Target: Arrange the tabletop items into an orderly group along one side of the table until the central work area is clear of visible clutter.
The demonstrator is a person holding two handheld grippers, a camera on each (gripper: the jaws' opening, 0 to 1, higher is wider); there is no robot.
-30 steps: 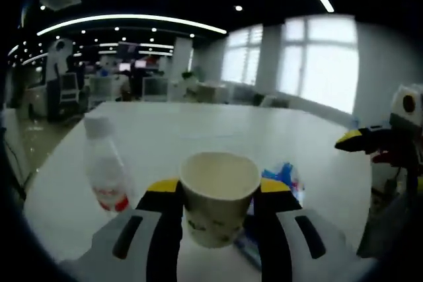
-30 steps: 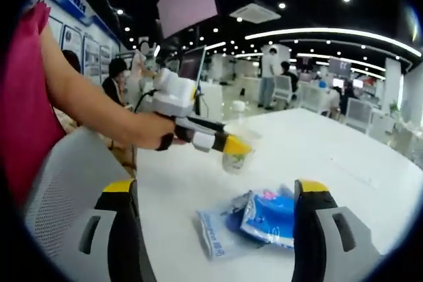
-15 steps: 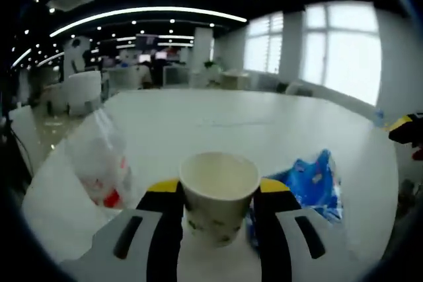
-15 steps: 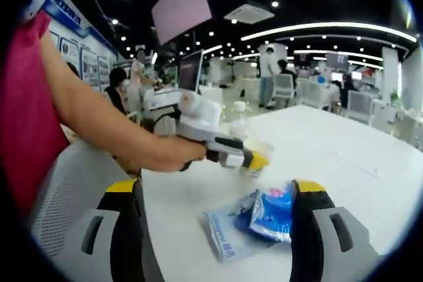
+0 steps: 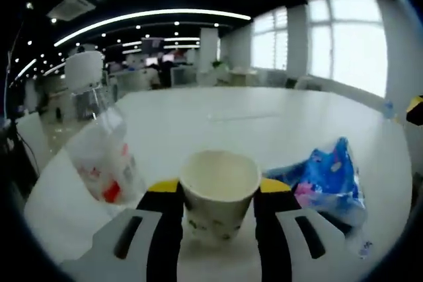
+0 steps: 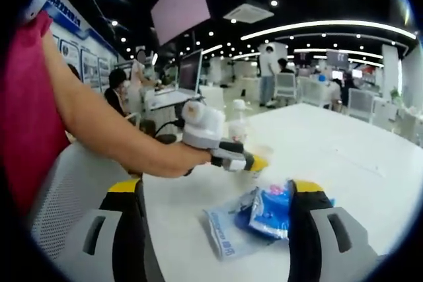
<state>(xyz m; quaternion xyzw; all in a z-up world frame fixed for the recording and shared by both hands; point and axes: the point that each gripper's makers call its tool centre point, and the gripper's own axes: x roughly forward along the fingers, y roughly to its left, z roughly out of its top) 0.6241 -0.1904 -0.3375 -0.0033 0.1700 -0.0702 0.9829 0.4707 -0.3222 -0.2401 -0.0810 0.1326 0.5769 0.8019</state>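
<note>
Left gripper view: your left gripper point(image 5: 217, 193) was clenched on a paper cup point(image 5: 219, 189), its two yellow-tipped jaws pressed against the cup's sides. The cup stood upright and looked empty, low over the white table point(image 5: 218, 123). A plastic bottle point(image 5: 99, 146) with a white cap and a red-and-white label leaned just beside the cup on the view's left. A blue packet point(image 5: 327, 179) lay on the table on the view's right, near the cup.

Right gripper view: your right gripper point(image 6: 215, 212) was released, its jaws wide apart above the table point(image 6: 344, 163). Between them lay the blue packet point(image 6: 272, 211) overlapping a paler blue packet point(image 6: 228, 232). Beyond these, your hand point(image 6: 188, 160) held the left gripper point(image 6: 256, 162) with the paper cup point(image 6: 259, 155) at its tip; the bottle point(image 6: 238, 123) stood just behind it. A mesh chair back point(image 6: 63, 196) showed at the view's left.
</note>
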